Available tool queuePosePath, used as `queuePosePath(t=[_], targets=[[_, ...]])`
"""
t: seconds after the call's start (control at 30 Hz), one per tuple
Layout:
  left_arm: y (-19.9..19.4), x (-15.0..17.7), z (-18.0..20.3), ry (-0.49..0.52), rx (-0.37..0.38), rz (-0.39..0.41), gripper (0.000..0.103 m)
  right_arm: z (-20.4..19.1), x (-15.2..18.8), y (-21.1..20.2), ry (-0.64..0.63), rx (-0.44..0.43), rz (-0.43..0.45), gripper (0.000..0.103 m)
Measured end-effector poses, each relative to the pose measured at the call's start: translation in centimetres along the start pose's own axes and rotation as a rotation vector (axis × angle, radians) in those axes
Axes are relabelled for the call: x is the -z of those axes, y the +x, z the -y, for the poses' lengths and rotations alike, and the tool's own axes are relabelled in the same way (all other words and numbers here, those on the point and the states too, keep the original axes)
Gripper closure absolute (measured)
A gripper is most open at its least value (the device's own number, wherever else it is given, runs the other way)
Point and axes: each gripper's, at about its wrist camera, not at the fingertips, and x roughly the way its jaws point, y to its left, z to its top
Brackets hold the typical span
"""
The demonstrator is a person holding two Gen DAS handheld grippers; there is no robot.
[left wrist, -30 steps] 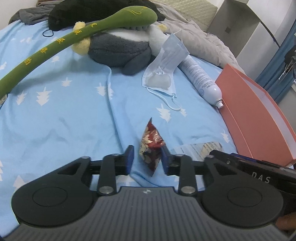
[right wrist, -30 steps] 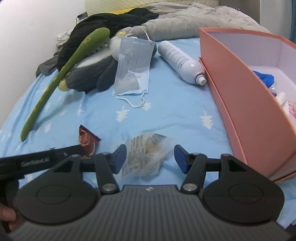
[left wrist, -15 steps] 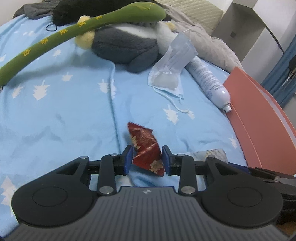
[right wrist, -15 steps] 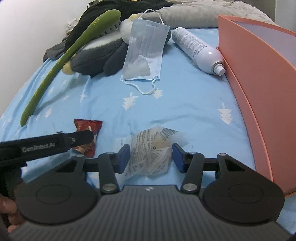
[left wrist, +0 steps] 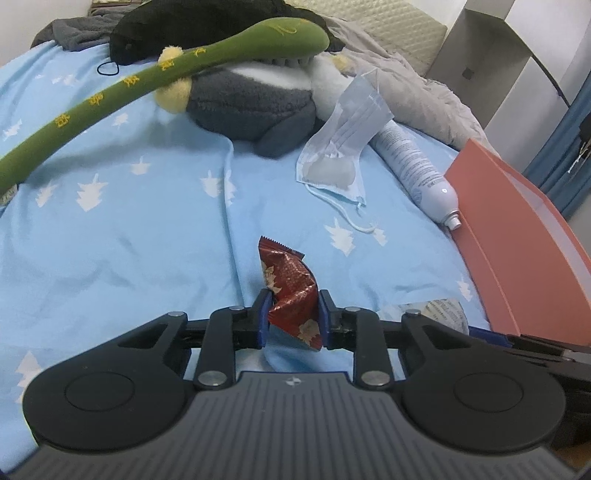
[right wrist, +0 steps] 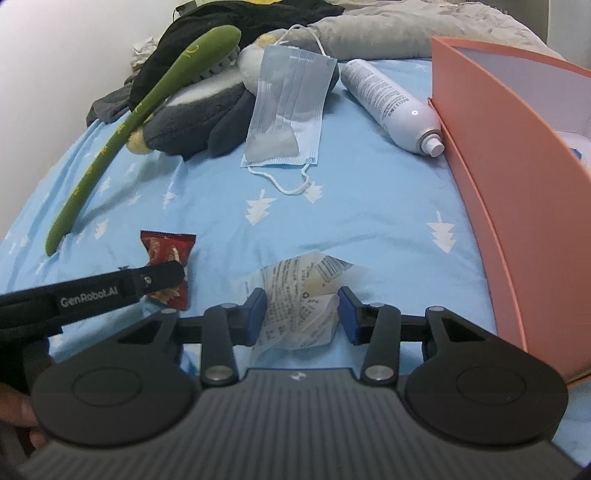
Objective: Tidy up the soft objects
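My left gripper (left wrist: 291, 315) is shut on a red snack packet (left wrist: 290, 284), which rests on the blue bed sheet; the packet also shows in the right wrist view (right wrist: 168, 254). My right gripper (right wrist: 301, 314) has closed onto a clear printed wrapper (right wrist: 299, 295) that lies on the sheet; both pads touch it. A blue face mask (right wrist: 288, 110), a grey plush toy (left wrist: 247, 99) and a long green plush stick (left wrist: 155, 81) lie farther back.
An orange open box (right wrist: 509, 177) stands at the right, with a white spray can (right wrist: 391, 103) lying against it. Dark clothes (left wrist: 192, 26) and a grey blanket (left wrist: 417, 88) are piled at the head of the bed.
Both grippers have closed in: the left on the red packet, which has turned flatter, the right narrowing onto the clear wrapper. Both moved slightly forward and lower.
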Motion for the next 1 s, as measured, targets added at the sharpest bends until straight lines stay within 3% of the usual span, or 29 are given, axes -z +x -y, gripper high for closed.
queuePosePath(t=[0.23, 0.53, 1.0], targets=[[-2.7, -1.3, 1.2, 0.039, 0.037, 0.017, 0.073, -0.1, -0.7, -3.5, 0.016, 0.004, 0.062, 0.057], [-6.2, -3.9, 4.4, 0.130, 0.101, 0.060, 0.073, 0.4, -3.1, -9.1, 0.035, 0.012, 0.202, 0.059], [-9.7, -8.2, 11.3, 0.225, 0.219, 0.138, 0.073, 3.5, -6.4, -15.5, 0.057, 0.043, 0.360, 0.073]])
